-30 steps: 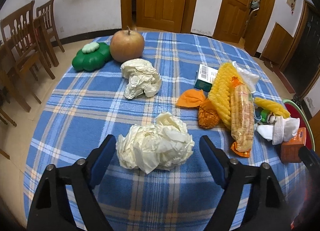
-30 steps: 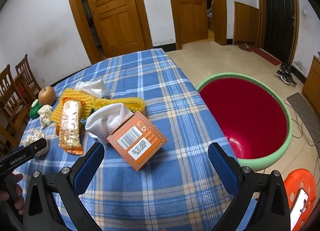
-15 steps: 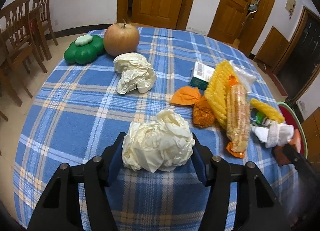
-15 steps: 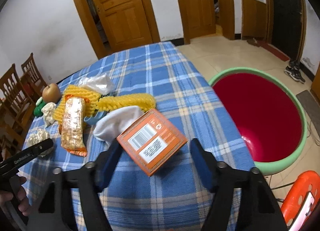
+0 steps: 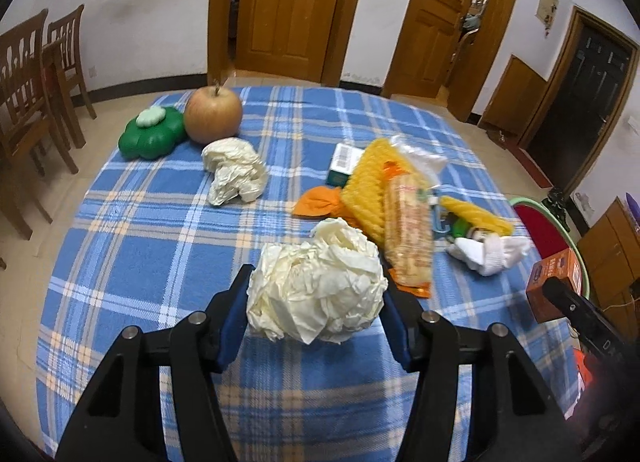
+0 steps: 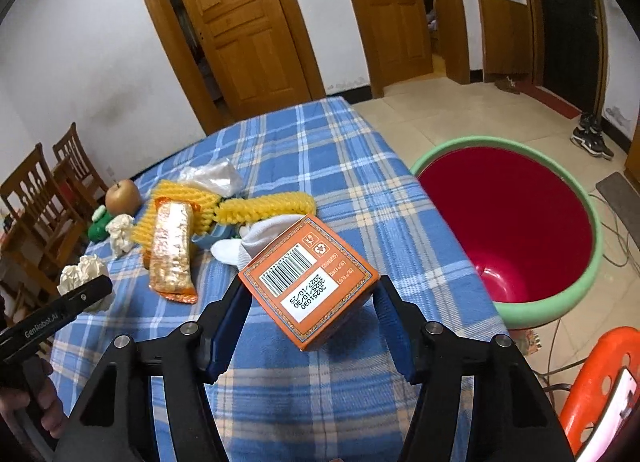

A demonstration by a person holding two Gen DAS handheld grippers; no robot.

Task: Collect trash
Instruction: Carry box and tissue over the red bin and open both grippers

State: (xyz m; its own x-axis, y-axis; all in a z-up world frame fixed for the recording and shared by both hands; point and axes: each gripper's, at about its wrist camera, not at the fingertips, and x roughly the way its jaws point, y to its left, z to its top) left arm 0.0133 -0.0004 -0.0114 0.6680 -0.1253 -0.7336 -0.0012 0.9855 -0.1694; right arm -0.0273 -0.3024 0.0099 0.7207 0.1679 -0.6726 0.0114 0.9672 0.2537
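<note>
- Left wrist view: the left gripper has just been closing, and now it squeezes a paper ball between its blue pads, a little above the table.
- The ball is soft and light. I think it could slip out if the squeeze is loose or the hand swings fast.
- I count two paper balls here: the held one and another near the apple. One apple, one green toy.
- More trash lies in a pile to the right: a snack bag, yellow foam nets and a white cloth.
- Right wrist view: the right gripper has also just been closing, and it clamps an orange box, tilted and off the table.
- The pads hold the box by its corners, so I think it could twist and fall on the floor before it is over the tub.
- I count one box and one red tub, which stands on the floor beside the table.
</note>
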